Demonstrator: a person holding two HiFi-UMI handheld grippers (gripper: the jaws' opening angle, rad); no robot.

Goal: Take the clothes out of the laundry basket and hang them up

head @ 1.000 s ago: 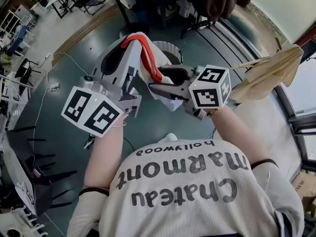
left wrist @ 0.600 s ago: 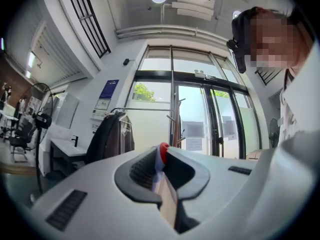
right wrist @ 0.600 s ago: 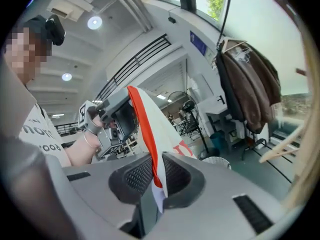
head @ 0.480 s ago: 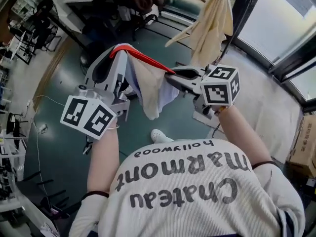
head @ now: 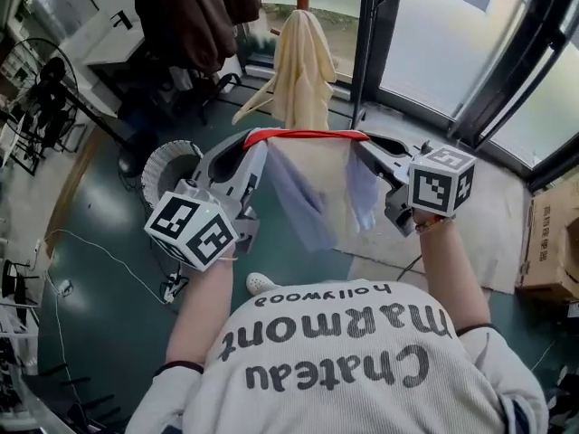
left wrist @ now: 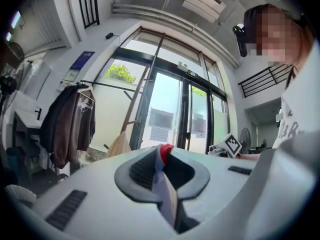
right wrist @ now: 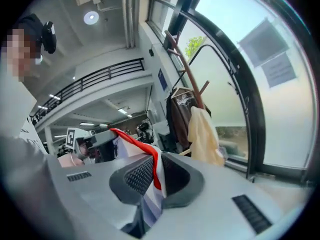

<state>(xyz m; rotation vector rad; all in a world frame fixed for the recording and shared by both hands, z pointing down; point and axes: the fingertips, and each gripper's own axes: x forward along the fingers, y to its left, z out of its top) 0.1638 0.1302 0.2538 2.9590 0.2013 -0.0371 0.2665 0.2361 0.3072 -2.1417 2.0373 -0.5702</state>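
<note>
A pale blue-and-white garment [head: 308, 208] with a red waistband [head: 303, 136] hangs between my two grippers at chest height. The band is stretched level from one to the other. My left gripper [head: 250, 143] is shut on the band's left end; in the left gripper view the red edge [left wrist: 166, 150] and pale cloth sit pinched in the left gripper [left wrist: 162, 154]. My right gripper [head: 365, 141] has just been closing and now pinches the band's right end, seen as red and striped cloth [right wrist: 152, 166] inside the right gripper [right wrist: 156, 160].
Ahead stands a clothes rack with a cream garment [head: 303, 66] and dark garments [head: 194, 16] hanging on it. The white laundry basket [head: 165, 165] is on the floor at the left. Glass doors [head: 434, 43] fill the far right; a cardboard box [head: 550, 242] sits at the right edge.
The view swung from the basket towards the rack and glass doors. The right gripper's jaws closed on the red band. Both grippers moved apart, pulling the band out straight.
</note>
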